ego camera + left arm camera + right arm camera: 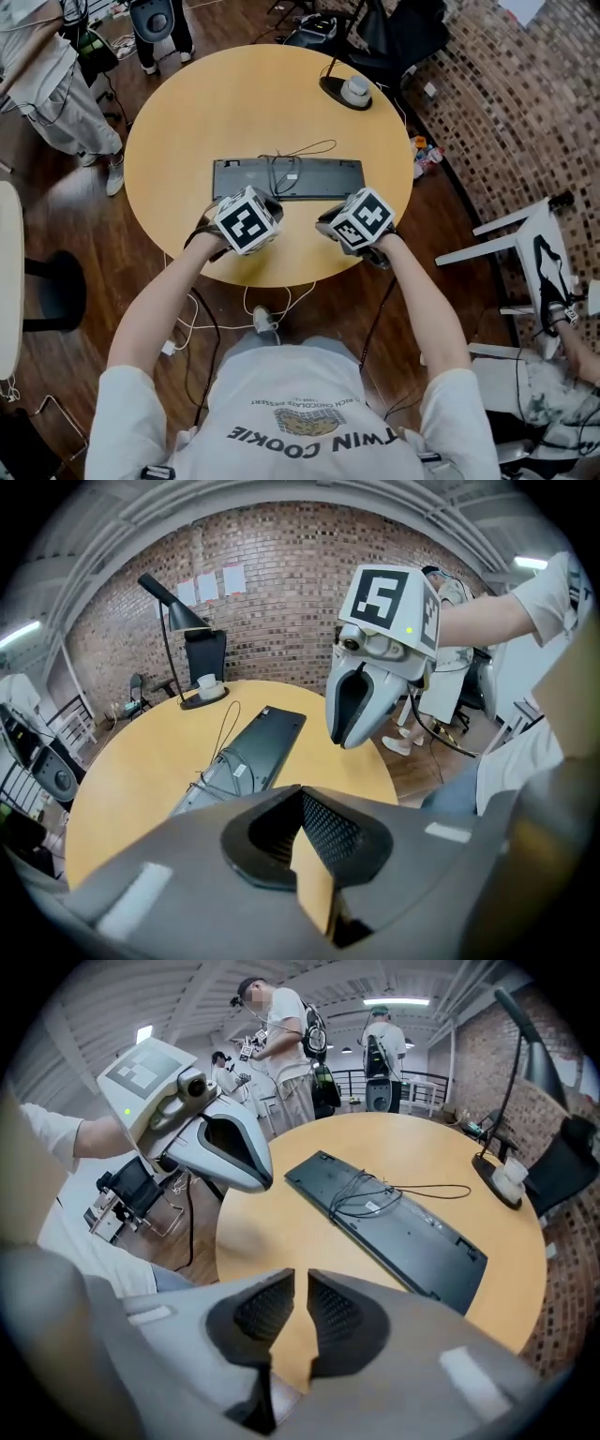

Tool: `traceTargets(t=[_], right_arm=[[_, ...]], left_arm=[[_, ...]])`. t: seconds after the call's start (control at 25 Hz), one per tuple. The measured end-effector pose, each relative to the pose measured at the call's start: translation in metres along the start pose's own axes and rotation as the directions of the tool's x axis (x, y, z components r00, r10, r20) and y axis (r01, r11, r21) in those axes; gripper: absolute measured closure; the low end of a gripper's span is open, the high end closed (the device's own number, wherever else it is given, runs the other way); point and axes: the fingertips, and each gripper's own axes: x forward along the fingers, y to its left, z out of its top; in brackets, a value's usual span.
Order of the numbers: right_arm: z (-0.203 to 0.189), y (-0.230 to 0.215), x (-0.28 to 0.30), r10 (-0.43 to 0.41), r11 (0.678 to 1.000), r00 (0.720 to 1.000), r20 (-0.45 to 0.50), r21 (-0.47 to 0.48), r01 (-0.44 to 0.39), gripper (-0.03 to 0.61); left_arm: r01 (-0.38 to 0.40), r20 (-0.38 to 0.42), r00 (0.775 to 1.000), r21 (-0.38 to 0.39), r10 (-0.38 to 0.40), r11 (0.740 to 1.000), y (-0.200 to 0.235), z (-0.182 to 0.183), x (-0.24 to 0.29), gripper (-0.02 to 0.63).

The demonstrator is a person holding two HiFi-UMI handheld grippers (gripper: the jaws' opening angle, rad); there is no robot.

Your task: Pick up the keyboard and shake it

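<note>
A black keyboard lies underside up in the middle of the round wooden table, its cable looped loosely on top of it. Both grippers hover over the table's near edge, just short of the keyboard and apart from it. My left gripper is at the keyboard's left end; its jaws are shut with nothing in them. My right gripper is at the right end; its jaws stand a narrow gap apart with nothing between the pads. The keyboard shows ahead in both gripper views.
A black desk lamp stands at the table's far right edge. A white chair is to the right, cables trail on the wooden floor, and a person stands at the far left. Brick wall lies beyond.
</note>
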Motion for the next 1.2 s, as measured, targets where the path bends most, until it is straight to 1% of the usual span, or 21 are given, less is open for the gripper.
traceTargets(t=[0.12, 0.2, 0.28, 0.4, 0.56, 0.72, 0.8, 0.92, 1.0, 1.08, 1.2], right_arm=[[-0.012, 0.022, -0.012, -0.002, 1.000, 0.998, 0.061, 0.008, 0.002, 0.558], [-0.023, 0.039, -0.022, 0.005, 1.000, 0.993, 0.116, 0.016, -0.006, 0.574], [-0.035, 0.059, -0.034, 0.014, 0.999, 0.984, 0.176, 0.031, -0.020, 0.577], [-0.059, 0.091, -0.054, 0.007, 0.999, 0.967, 0.254, 0.041, -0.018, 0.577], [-0.093, 0.128, -0.091, -0.033, 0.998, 0.933, 0.357, 0.066, 0.010, 0.577], [-0.142, 0.165, -0.122, -0.072, 0.997, 0.913, 0.402, 0.061, 0.052, 0.577], [-0.161, 0.188, -0.135, -0.079, 0.996, 0.898, 0.432, 0.064, 0.057, 0.577], [-0.179, 0.221, -0.149, -0.093, 0.995, 0.873, 0.478, 0.067, 0.069, 0.578], [-0.185, 0.235, -0.150, -0.110, 0.994, 0.852, 0.511, 0.078, 0.081, 0.578], [-0.189, 0.247, -0.141, -0.132, 0.991, 0.831, 0.540, 0.099, 0.093, 0.578], [-0.193, 0.263, -0.117, -0.188, 0.982, 0.797, 0.574, 0.135, 0.135, 0.578]], left_arm=[[-0.018, 0.019, 1.000, -0.030, 0.019, 0.999, -0.030, 0.007, -0.007, 0.607], [-0.046, 0.053, 0.997, -0.056, 0.049, 0.997, -0.052, 0.015, -0.013, 0.607], [-0.075, 0.090, 0.993, -0.082, 0.082, 0.994, -0.076, 0.024, -0.018, 0.607], [-0.111, 0.119, 0.985, -0.104, 0.123, 0.988, -0.119, 0.037, -0.027, 0.607], [-0.152, 0.119, 0.979, -0.125, 0.167, 0.980, -0.181, 0.055, -0.033, 0.607], [-0.183, 0.138, 0.968, -0.175, 0.208, 0.967, -0.253, 0.066, -0.032, 0.607], [-0.195, 0.159, 0.960, -0.212, 0.231, 0.958, -0.287, 0.067, -0.037, 0.607], [-0.215, 0.192, 0.942, -0.289, 0.277, 0.933, -0.326, 0.067, -0.048, 0.607], [-0.240, 0.209, 0.923, -0.345, 0.323, 0.908, -0.340, 0.063, -0.057, 0.607], [-0.262, 0.231, 0.898, -0.403, 0.375, 0.877, -0.347, 0.049, -0.063, 0.607], [-0.271, 0.272, 0.858, -0.482, 0.436, 0.834, -0.356, 0.013, -0.063, 0.607]])
